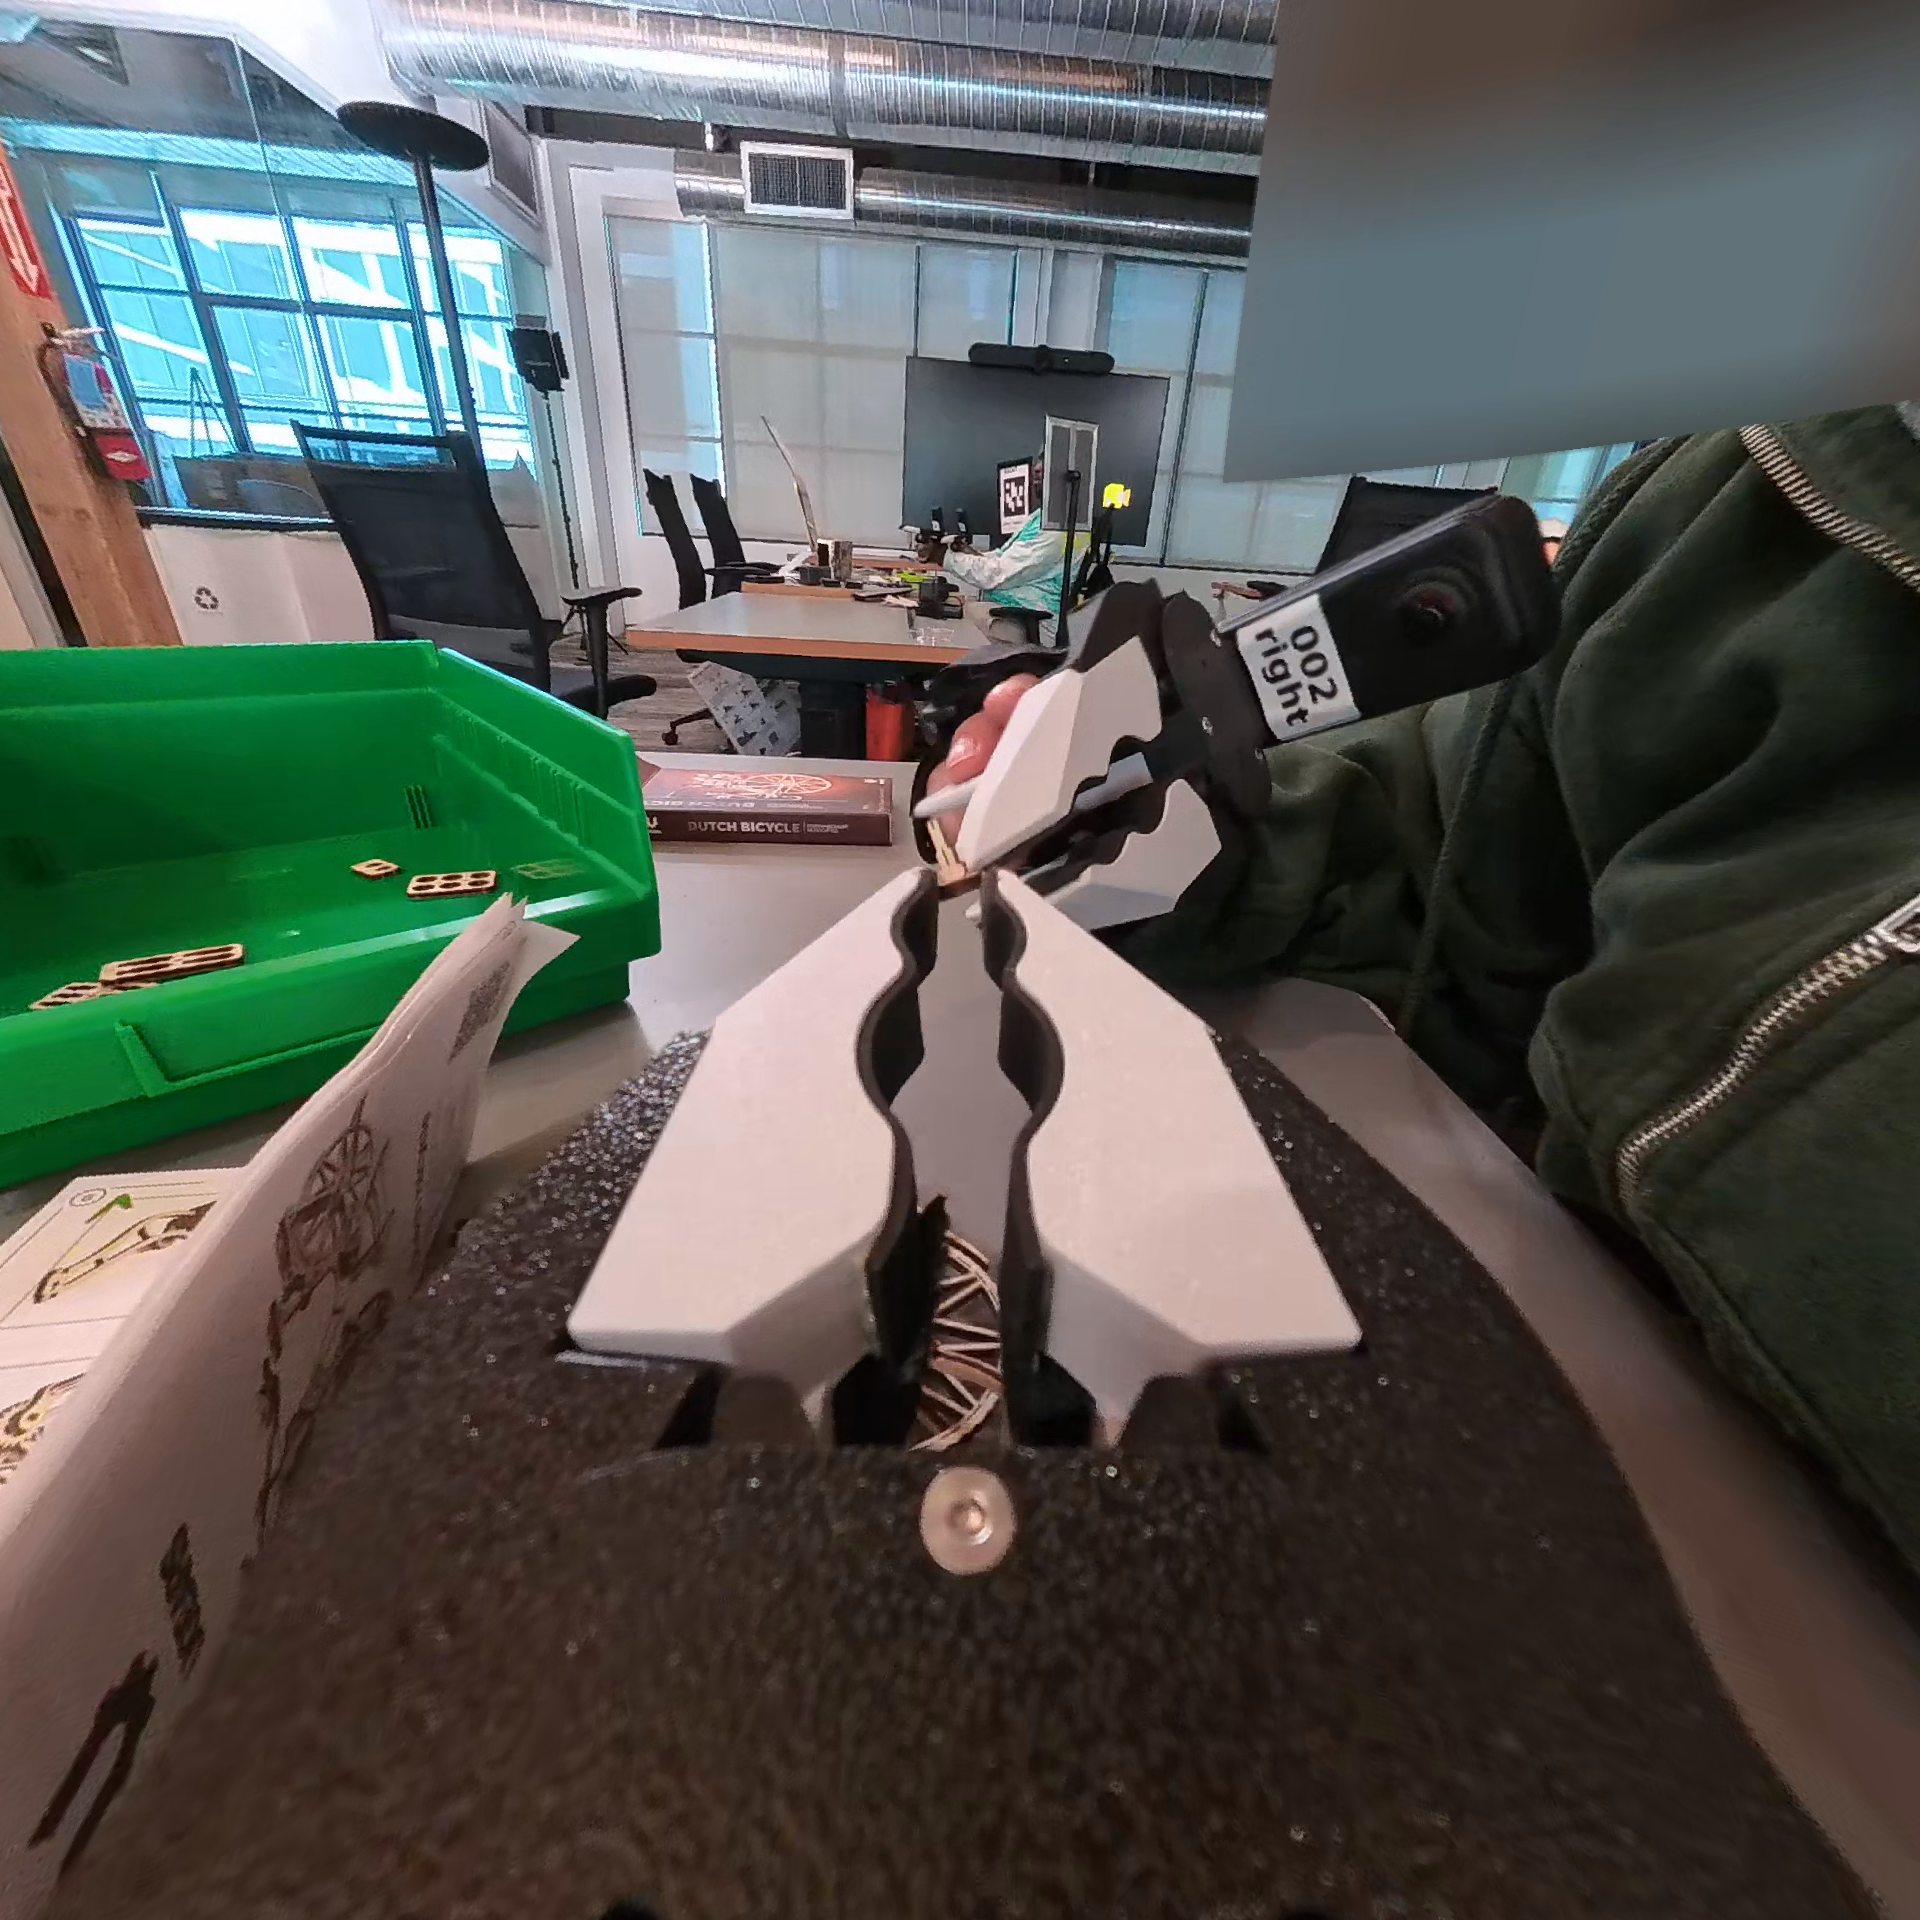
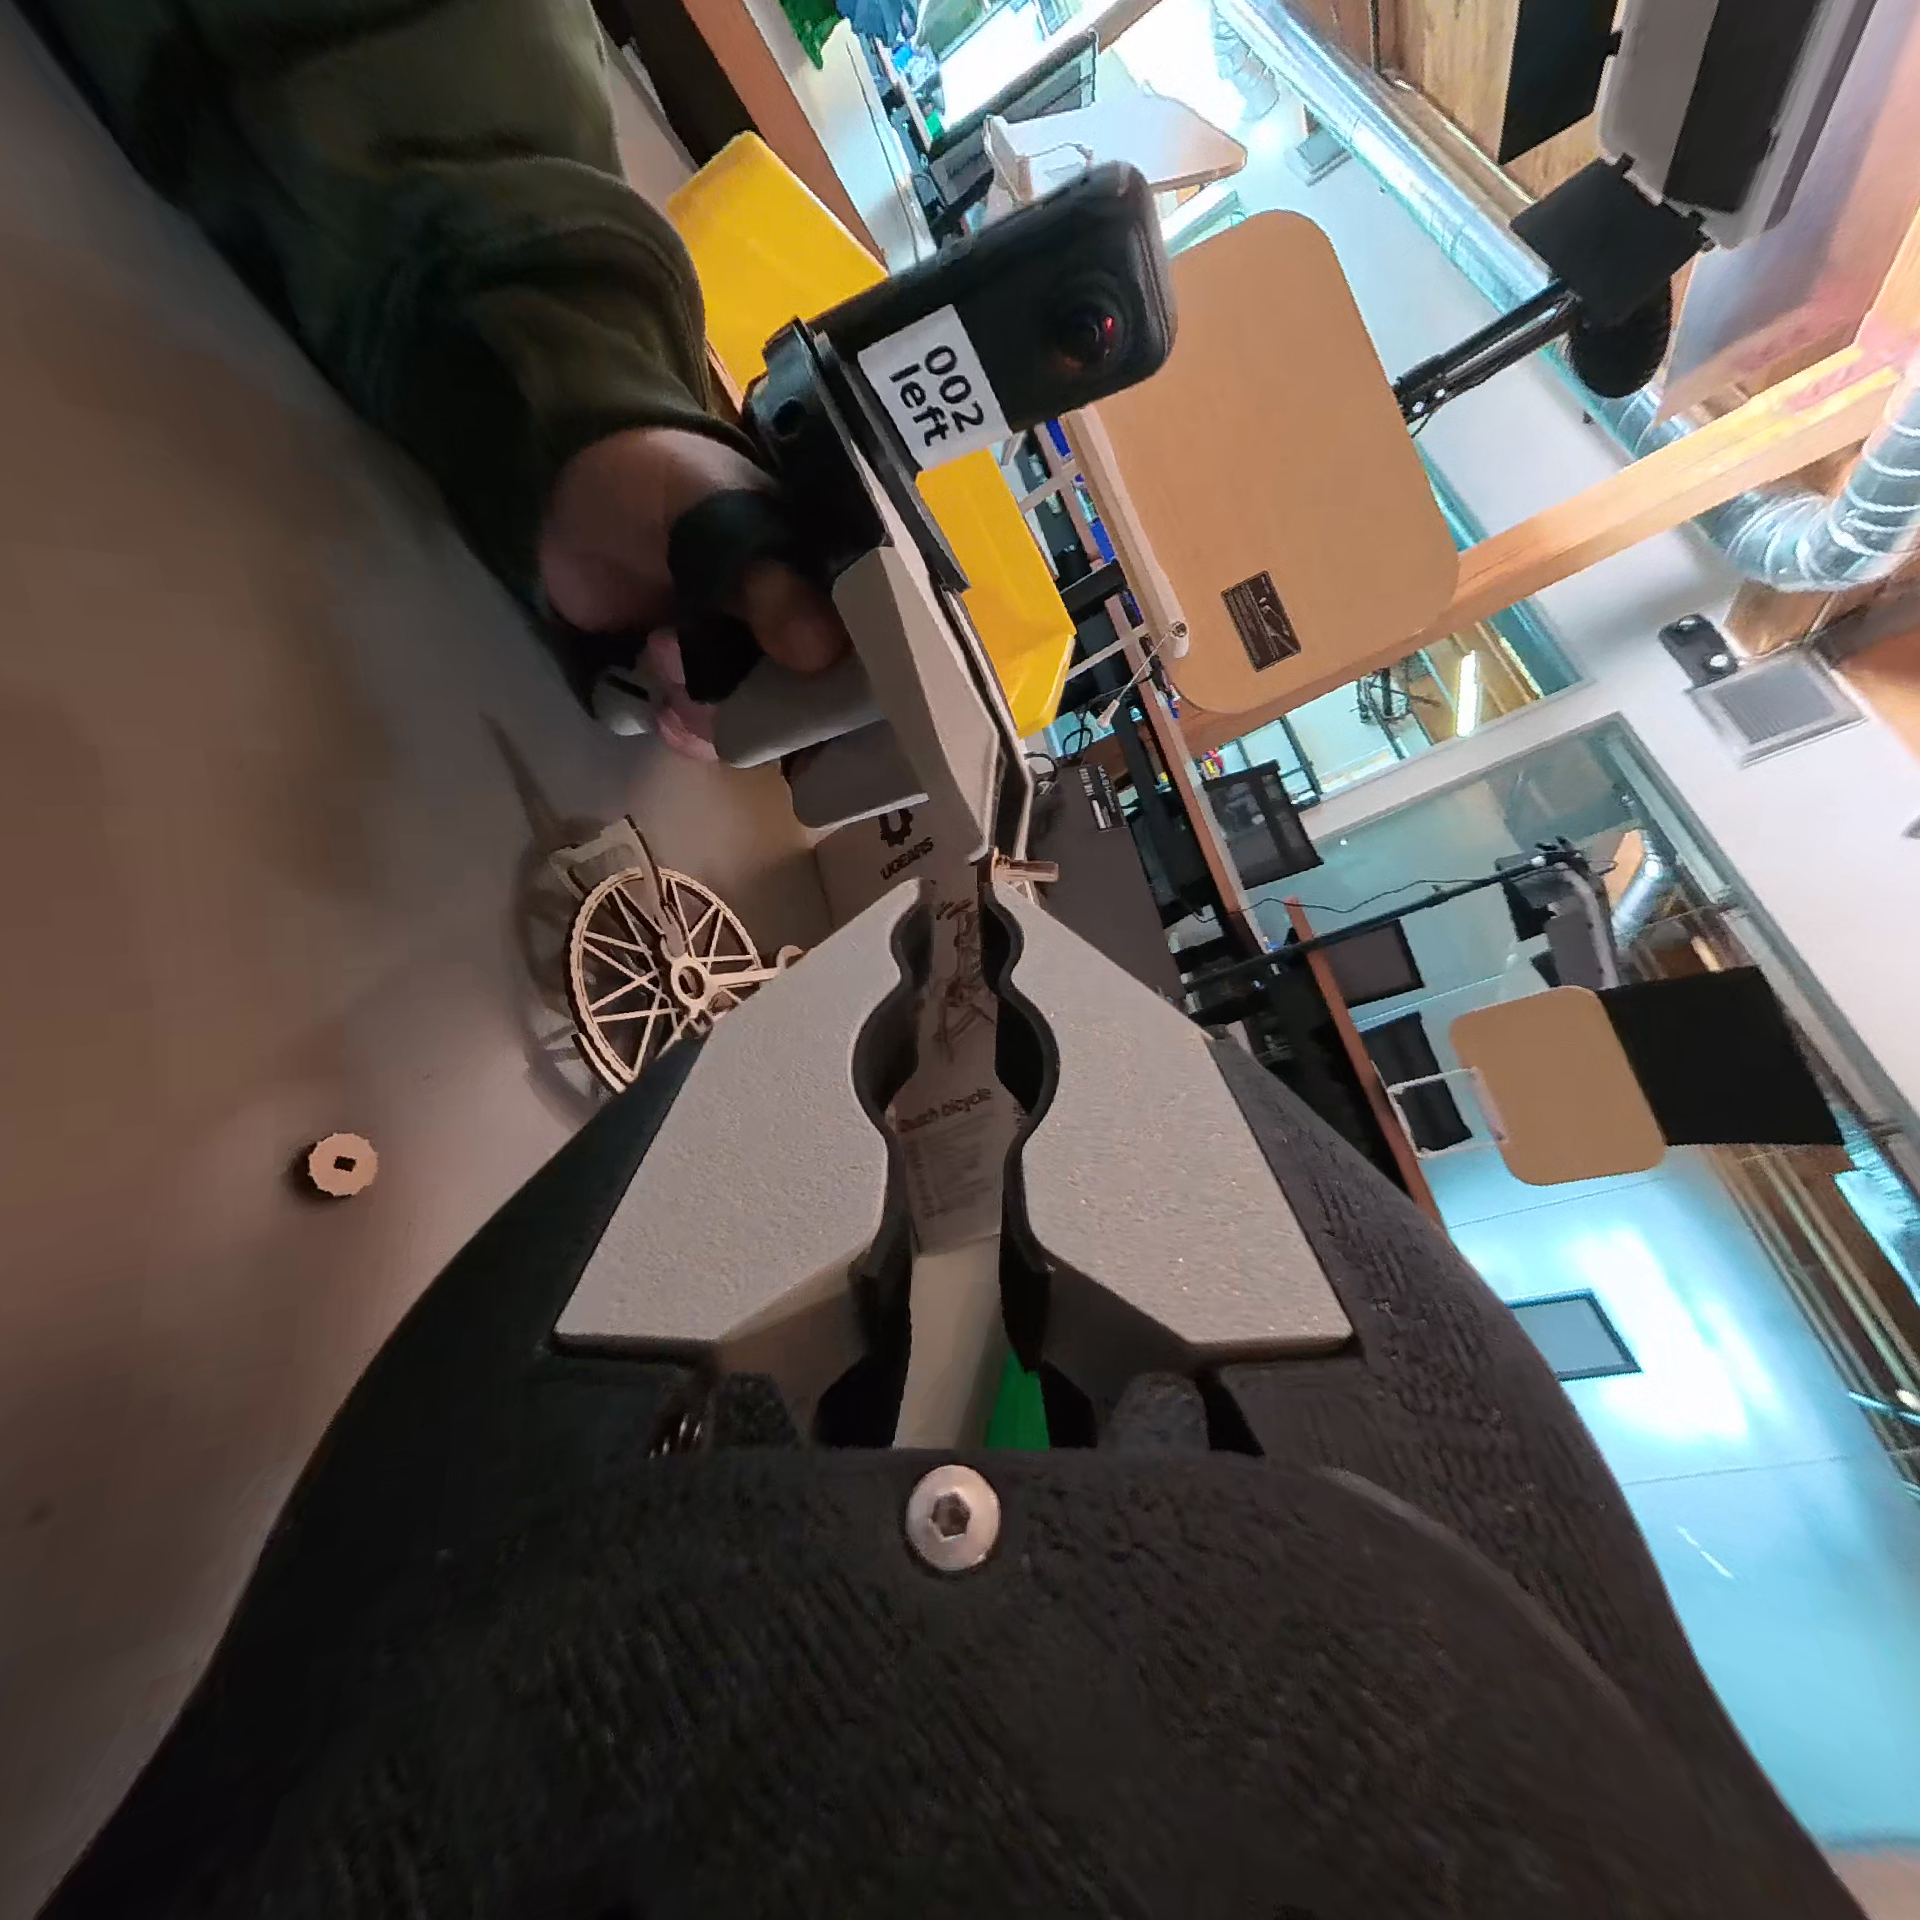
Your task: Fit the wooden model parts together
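Both grippers meet tip to tip above the table (image 2: 156, 935). The left gripper (image 1: 954, 881) and right gripper (image 2: 977, 883) each pinch a small wooden part (image 1: 948, 868), nearly closed. The wheel assembly (image 2: 665, 977) lies at ten o'clock of the right gripper.

The green plastic bin (image 1: 312, 935) is showing a glossy sheen. The wooden wheel (image 2: 665, 977) is looking pale and matt. The left gripper (image 1: 956, 883) is showing grainy black plastic.

green bin (image 1: 582, 831) | booklet (image 1: 343, 1195) | box (image 1: 769, 805) | yellow bin (image 2: 790, 260) | office chairs (image 1: 436, 540)
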Available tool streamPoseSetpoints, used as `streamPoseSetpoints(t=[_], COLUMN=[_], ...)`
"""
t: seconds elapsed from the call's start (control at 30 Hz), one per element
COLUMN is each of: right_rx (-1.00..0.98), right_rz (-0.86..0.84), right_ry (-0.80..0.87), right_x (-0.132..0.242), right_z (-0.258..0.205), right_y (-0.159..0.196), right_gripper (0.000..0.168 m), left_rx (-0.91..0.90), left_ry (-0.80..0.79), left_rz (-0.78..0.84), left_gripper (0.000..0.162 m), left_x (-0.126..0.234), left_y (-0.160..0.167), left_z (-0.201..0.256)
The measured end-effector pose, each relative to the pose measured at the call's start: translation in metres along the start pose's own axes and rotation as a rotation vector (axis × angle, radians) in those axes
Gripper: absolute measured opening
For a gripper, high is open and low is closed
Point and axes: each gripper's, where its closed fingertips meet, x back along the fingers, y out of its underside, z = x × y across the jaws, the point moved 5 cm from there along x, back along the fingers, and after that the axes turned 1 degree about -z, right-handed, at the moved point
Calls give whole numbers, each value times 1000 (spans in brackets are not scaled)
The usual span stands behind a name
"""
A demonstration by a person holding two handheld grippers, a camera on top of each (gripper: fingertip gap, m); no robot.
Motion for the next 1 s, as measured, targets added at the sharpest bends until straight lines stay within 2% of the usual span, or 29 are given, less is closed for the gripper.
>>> streamPoseSetpoints(t=[0.37, 0.43, 0.47, 0.57, 0.7, 0.8, 0.87, 0.93, 1.0], right_rx=[10, 3, 1, -20, -40, -34, -44, -59, -59], right_rz=[0, -11, -24, -55, -110, -166, -182, -185, -188], right_ry=[11, 7, -1, -37, -82, -101, -102, -101, -101], right_x=[0, 1, 1, 1, 0, 0, 0, 0, 0], right_z=[1, 1, 1, -1, -4, -5, -4, -3, -2], right_y=[-1, 1, 4, 14, 30, 42, 46, 47, 48], right_gripper=[0, 0, 0, 1, 1, 1, 1, 1, 1], left_rx=[30, -43, -103, -339, -407, -275, -199, -229, -301], left_ry=[37, -23, -93, -184, -142, -202, -227, -259, -282], left_rz=[-6, -31, -66, -138, -322, -470, -646, -796, -846], left_gripper=[6, 9, 16, 25, 33, 42, 55, 66, 67], left_x=[-2, -1, 2, 7, 4, 2, -2, -2, -1], left_y=[2, 2, 2, -2, 16, 24, 37, 53, 57], left_z=[2, -1, -6, -11, -10, -15, -12, -10, -9])
